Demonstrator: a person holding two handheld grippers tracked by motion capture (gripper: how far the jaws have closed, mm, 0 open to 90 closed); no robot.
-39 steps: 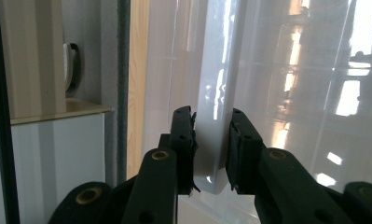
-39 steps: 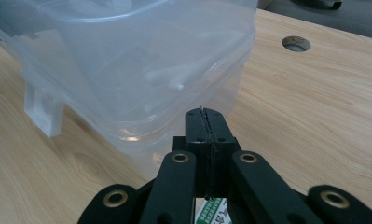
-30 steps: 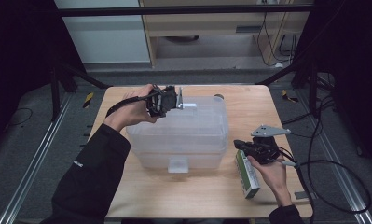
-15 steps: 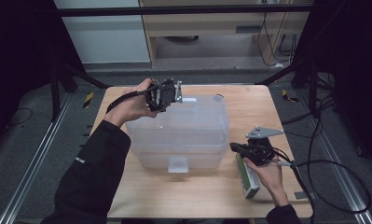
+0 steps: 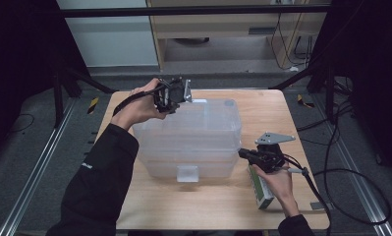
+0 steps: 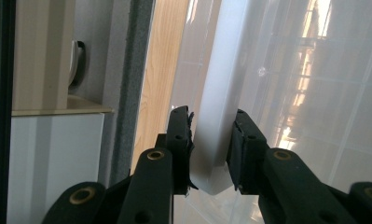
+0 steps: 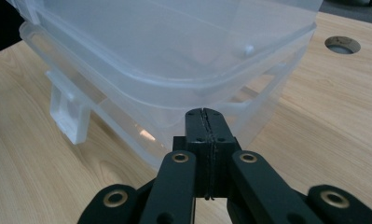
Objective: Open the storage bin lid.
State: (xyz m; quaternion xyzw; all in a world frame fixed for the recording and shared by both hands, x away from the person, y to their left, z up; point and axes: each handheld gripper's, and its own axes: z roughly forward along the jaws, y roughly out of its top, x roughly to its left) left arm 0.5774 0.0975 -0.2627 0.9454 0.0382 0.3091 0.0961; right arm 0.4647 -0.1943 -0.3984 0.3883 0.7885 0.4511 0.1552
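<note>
A clear plastic storage box (image 5: 193, 132) with a lid stands in the middle of the wooden table (image 5: 208, 211). At its far left edge my left gripper (image 5: 176, 96) is shut on the lid's white rear latch (image 6: 214, 140), which sits between the two pads (image 6: 180, 135). My right gripper (image 5: 241, 153) is shut with nothing in it. Its tips (image 7: 204, 112) rest against the box's near right corner (image 7: 211, 98), just under the lid's rim. The lid looks slightly raised above the base there.
A small green and white carton (image 5: 262, 191) lies on the table under the right hand. The box's front latch (image 5: 187, 173) hangs down. A cable hole (image 7: 342, 44) is in the tabletop. Cables (image 5: 341, 177) trail off the right edge.
The left hand has lifted the latch end slightly. The right gripper has crept a little left, up to the box's corner.
</note>
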